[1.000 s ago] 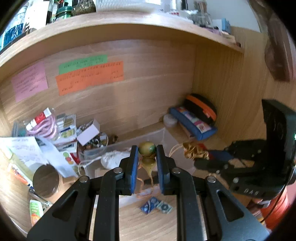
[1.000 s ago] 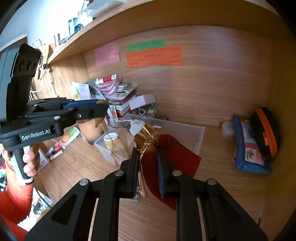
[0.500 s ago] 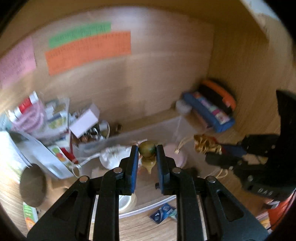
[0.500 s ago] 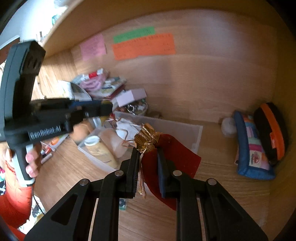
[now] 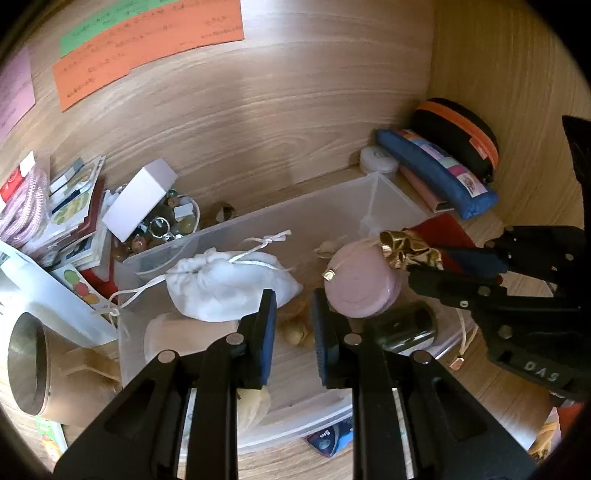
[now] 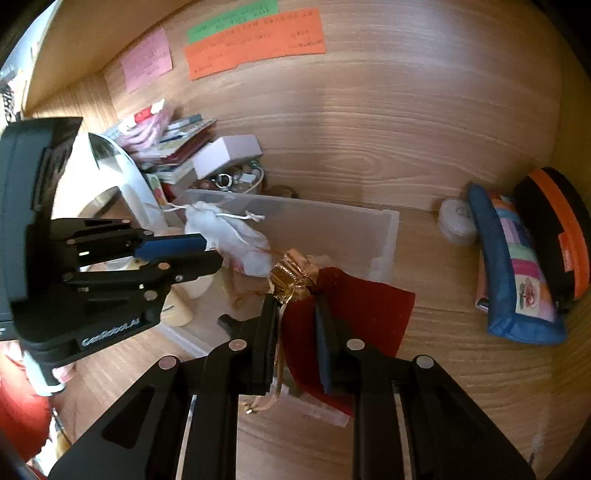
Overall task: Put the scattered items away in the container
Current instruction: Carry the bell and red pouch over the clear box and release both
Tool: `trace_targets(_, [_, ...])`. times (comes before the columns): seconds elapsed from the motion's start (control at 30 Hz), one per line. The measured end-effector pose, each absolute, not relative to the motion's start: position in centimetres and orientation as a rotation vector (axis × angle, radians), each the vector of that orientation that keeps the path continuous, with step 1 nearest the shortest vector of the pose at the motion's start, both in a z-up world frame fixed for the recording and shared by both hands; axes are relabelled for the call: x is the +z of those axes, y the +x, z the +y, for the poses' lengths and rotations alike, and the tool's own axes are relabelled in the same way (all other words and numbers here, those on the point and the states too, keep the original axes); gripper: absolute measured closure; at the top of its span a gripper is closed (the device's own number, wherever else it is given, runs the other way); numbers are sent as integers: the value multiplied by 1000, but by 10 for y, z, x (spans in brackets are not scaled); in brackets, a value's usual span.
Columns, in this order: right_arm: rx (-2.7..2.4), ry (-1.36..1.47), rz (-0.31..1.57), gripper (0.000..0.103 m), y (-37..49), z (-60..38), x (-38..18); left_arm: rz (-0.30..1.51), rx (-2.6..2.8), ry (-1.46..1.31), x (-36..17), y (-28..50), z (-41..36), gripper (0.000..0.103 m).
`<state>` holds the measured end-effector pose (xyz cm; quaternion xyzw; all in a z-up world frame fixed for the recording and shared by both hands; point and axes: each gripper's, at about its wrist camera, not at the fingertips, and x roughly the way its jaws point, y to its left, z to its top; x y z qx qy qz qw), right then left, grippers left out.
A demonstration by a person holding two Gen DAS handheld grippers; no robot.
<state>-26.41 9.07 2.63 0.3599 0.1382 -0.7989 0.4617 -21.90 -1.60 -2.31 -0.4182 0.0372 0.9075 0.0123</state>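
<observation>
While the left gripper (image 5: 293, 332) hangs parted, empty, above the clear bin (image 5: 325, 210):
Right gripper (image 6: 295, 332) clamps a red pouch (image 6: 354, 317) over the bin's right end.

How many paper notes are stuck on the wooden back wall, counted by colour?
green note: 1
orange note: 1
pink note: 1
Total: 3
</observation>
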Motion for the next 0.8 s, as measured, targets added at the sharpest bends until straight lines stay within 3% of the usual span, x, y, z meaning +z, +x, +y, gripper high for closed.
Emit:
trace_targets(0.2, [-2002,859,429,84,-262,82,23,114,2813,-1307,-23,-220,-16,81])
trace_targets(0.27, [-2002,857,440,82,-261,81,22,115,2815,-1303,-22,-219,-15,73])
trace_targets(0.5, [-2027,812,446,64,-252,90,33,113,2845,-1244,-7,-206,-16,64])
trace_targets(0.57, [-2037,796,447,64,-248,95,38,100,2862,-1226,-2,-201,-19,58])
trace_targets(0.7, [-2038,777,440,63,-239,104,47,86,2895,-1197,8,-187,-24,57])
trace_targets(0.8, [-2031,763,443,63,-229,110,51,89,2921,-1174,13,-174,-27,47])
